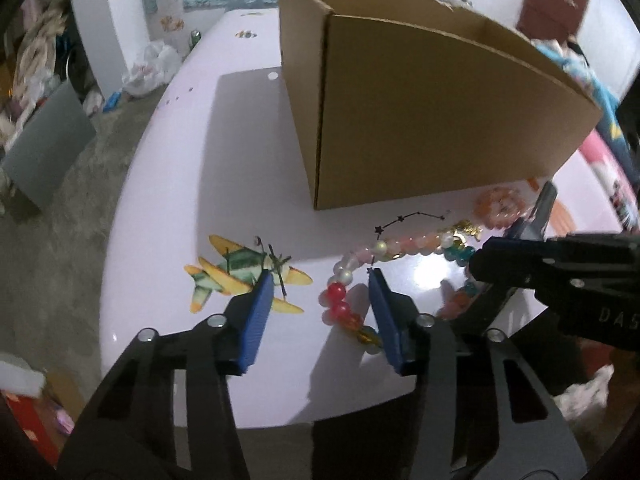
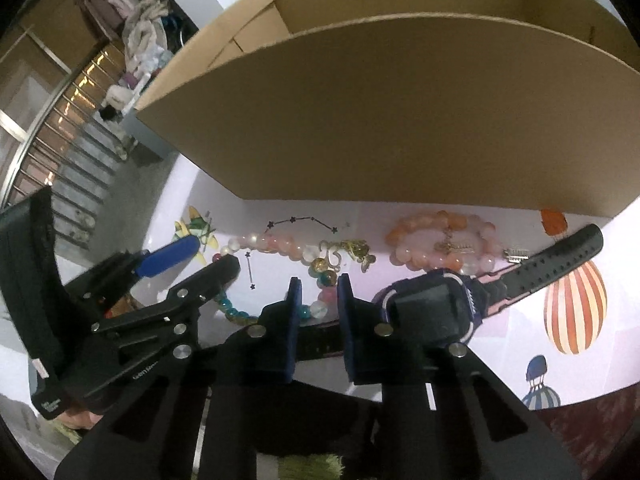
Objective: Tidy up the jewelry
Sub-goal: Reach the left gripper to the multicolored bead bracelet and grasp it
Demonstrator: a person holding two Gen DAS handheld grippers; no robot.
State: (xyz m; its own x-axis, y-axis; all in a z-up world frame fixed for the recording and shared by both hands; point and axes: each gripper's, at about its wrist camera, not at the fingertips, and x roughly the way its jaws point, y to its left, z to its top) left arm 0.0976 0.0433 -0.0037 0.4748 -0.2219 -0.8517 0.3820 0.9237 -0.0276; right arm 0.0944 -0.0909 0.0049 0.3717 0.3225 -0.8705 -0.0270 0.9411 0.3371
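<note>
Two hand-held grippers angle steeply downward side by side: the left gripper (image 1: 320,280) with its blue pads (image 1: 256,320) parted, the right gripper (image 2: 319,292) narrowed to a slim gap (pads not meeting).

Cardboard box (image 1: 420,112) wall close behind crowded jewelry (image 2: 320,264).

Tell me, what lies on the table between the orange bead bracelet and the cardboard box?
Nothing: in the right wrist view, only bare table separates the orange bead bracelet from the cardboard box. The left wrist view shows the same gap less clearly.
</note>
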